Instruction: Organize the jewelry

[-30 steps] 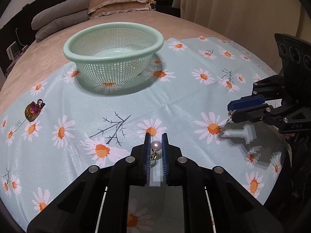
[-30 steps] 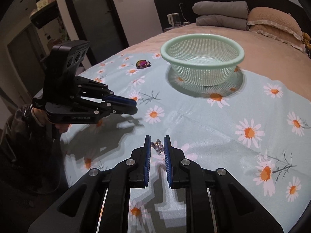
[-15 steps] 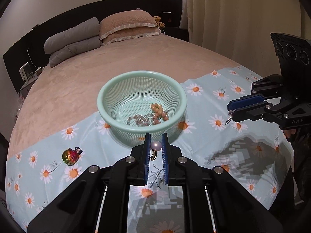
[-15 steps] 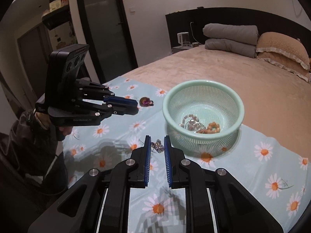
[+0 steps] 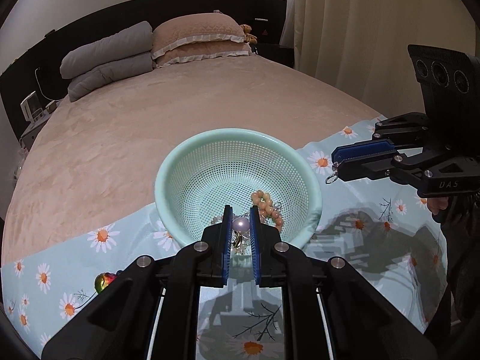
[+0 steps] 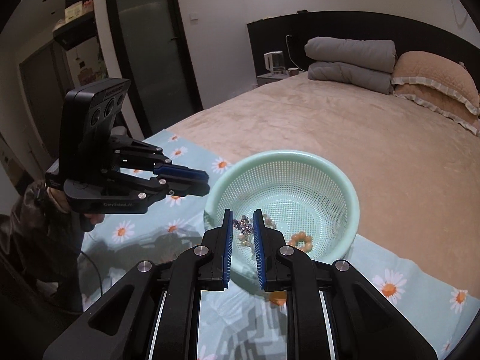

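Observation:
A mint green mesh basket point(image 5: 306, 168) point(image 6: 351, 192) stands on the daisy-print cloth and holds an orange bead bracelet point(image 5: 267, 205) point(image 6: 301, 240) and other beads. My left gripper point(image 5: 241, 225) is shut on a pearl earring point(image 5: 241, 225) with a gold clasp, held above the basket's near rim. My right gripper point(image 6: 243, 225) is shut on a sparkly crystal earring point(image 6: 244, 224), held above the basket's near left rim; it also shows in the left wrist view point(image 5: 337, 162), to the right of the basket.
A multicoloured brooch point(image 5: 103, 280) lies on the daisy cloth point(image 5: 75, 255) at the left. Beyond the cloth is the tan bedspread with folded grey blankets point(image 5: 108, 60) and pillows point(image 5: 201, 39). A curtain hangs at the right, and a dark door point(image 6: 150, 54) is at the left.
Both grippers have risen and moved forward with their earrings, from low over the cloth to above the basket's near rim. The basket's inside has come into view.

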A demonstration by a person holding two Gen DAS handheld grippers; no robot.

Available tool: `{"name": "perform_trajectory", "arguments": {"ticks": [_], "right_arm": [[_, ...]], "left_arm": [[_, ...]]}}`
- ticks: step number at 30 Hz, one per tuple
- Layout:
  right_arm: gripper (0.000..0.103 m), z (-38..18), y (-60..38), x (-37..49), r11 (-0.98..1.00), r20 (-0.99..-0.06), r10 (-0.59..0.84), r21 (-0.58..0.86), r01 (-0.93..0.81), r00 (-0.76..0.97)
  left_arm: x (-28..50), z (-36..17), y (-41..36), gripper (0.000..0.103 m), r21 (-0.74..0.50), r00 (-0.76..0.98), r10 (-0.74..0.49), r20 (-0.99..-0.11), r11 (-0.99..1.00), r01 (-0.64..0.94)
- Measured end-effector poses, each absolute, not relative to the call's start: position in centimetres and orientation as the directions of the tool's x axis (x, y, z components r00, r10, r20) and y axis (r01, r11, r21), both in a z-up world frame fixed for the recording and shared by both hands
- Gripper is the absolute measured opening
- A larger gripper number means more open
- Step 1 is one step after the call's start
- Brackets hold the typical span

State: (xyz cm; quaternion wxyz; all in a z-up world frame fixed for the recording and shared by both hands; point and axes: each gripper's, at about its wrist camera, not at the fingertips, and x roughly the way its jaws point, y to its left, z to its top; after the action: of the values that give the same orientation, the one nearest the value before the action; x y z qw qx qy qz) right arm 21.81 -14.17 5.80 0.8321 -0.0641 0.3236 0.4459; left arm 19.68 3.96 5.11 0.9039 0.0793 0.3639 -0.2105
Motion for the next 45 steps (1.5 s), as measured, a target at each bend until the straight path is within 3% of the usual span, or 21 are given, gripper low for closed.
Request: {"name": "perform_trajectory", "arguments": {"ticks": [18, 19, 20, 21, 22, 24, 26, 28, 39, 45], "right_arm": [[0.014, 0.6, -11.9, 26.4, 0.591, -0.65, 0.68, 0.211, -0.779, 0.34], [0.015, 0.5, -11.8, 26.6, 0.597, -0.658, 0.671, 0.206, -0.775, 0.342], [0.015, 0.3, -11.8, 26.8, 0.61, -0.668, 0.657, 0.199, -0.767, 0.349], [0.02, 0.1, -11.8, 27.0, 0.632, -0.682, 0.633, 0.182, -0.754, 0.366], [0.036, -0.1, -11.9, 27.2, 0.656, -0.696, 0.608, 0.167, -0.736, 0.383], [0.056, -0.2, -12.3, 27.3, 0.687, -0.693, 0.586, 0.151, -0.711, 0.42], [0.065, 0.3, -13.0, 27.0, 0.703, -0.657, 0.594, 0.144, -0.696, 0.464], [0.088, 1.1, -13.4, 26.7, 0.737, -0.623, 0.575, 0.113, -0.666, 0.531], [0.095, 5.3, -14.4, 22.2, 0.842, -0.485, 0.501, 0.079, -0.534, 0.717], [0.095, 5.2, -13.6, 17.7, 0.843, -0.52, 0.496, 0.097, -0.529, 0.696]], "left_arm": [[24.1, 1.5, 2.8, 0.012, -0.007, 0.59, -0.297, -0.751, 0.897, 0.442], [24.2, 1.6, 2.7, 0.017, 0.003, 0.599, -0.283, -0.749, 0.903, 0.43], [24.3, 1.6, 2.8, 0.029, 0.009, 0.603, -0.269, -0.751, 0.909, 0.417], [24.4, 1.6, 2.9, 0.069, 0.011, 0.604, -0.258, -0.754, 0.914, 0.405], [24.2, 1.7, 3.0, 0.097, 0.029, 0.625, -0.236, -0.744, 0.923, 0.383], [23.5, 2.1, 3.3, 0.097, 0.076, 0.676, -0.197, -0.71, 0.933, 0.352], [23.0, 2.3, 3.6, 0.097, 0.084, 0.676, -0.198, -0.71, 0.929, 0.361], [22.6, 2.5, 3.8, 0.097, 0.129, 0.692, -0.156, -0.705, 0.931, 0.341], [18.7, 5.0, 6.3, 0.097, 0.182, 0.734, -0.044, -0.677, 0.957, 0.226], [14.5, 6.4, 6.2, 0.097, 0.167, 0.767, -0.03, -0.641, 0.97, 0.178]]}}
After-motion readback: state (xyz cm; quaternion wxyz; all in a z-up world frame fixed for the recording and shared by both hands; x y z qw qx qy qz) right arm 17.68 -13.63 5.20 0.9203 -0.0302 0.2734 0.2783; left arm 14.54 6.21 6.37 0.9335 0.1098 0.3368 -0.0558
